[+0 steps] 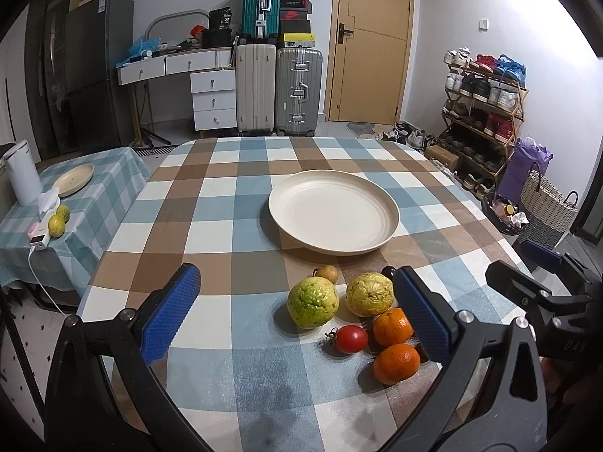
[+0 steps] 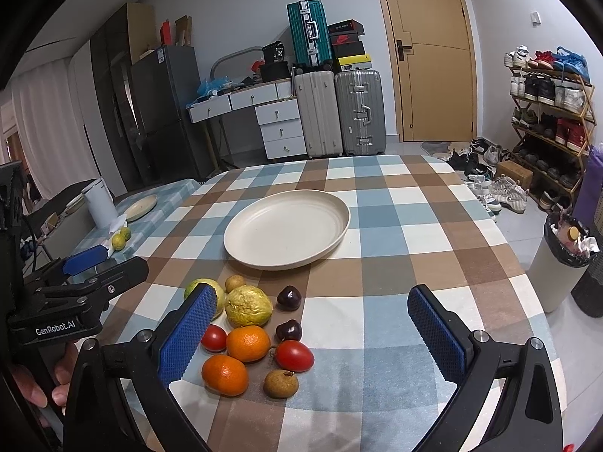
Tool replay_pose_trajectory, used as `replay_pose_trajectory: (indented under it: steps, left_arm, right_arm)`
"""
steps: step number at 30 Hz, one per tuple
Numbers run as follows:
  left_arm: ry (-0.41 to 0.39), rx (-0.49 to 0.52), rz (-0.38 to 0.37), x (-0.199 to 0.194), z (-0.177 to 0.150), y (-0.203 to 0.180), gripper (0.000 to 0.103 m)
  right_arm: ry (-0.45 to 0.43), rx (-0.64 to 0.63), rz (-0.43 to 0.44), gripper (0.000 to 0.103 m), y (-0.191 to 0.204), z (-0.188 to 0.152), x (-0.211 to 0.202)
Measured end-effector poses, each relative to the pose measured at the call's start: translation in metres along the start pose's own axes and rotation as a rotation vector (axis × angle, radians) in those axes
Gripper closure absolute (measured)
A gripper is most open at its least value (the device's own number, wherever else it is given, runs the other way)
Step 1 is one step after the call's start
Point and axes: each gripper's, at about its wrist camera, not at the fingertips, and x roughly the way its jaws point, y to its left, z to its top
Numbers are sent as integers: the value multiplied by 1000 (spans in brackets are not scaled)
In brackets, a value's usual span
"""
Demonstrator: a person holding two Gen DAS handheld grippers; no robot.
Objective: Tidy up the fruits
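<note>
A pile of fruit lies on the checked tablecloth in front of an empty cream plate (image 1: 333, 211) (image 2: 286, 228). It holds a green guava (image 1: 312, 301), a yellow guava (image 1: 370, 293) (image 2: 248, 306), two oranges (image 1: 395, 363) (image 2: 248, 342), red tomatoes (image 1: 350, 338) (image 2: 294, 354), two dark cherries (image 2: 289, 297), and small brown fruits (image 2: 280, 383). My left gripper (image 1: 297, 312) is open and empty, hovering just short of the pile. My right gripper (image 2: 312, 335) is open and empty, hovering over the pile's right side.
A side table (image 1: 109, 173) on the left holds a small plate, a white kettle (image 1: 22, 173) and two green fruits (image 1: 56, 224). A bin (image 2: 565, 260) and a shoe rack (image 2: 550, 113) stand at the right. Suitcases (image 1: 279, 90) stand behind.
</note>
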Motion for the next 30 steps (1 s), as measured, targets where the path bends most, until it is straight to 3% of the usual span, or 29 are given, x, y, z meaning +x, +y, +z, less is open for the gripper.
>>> replay_pose_trajectory:
  steps: [30]
  left_arm:
    - [-5,0,-4,-2,-1,1,1]
  right_arm:
    - [-1,1,8,0,1,-1,-1]
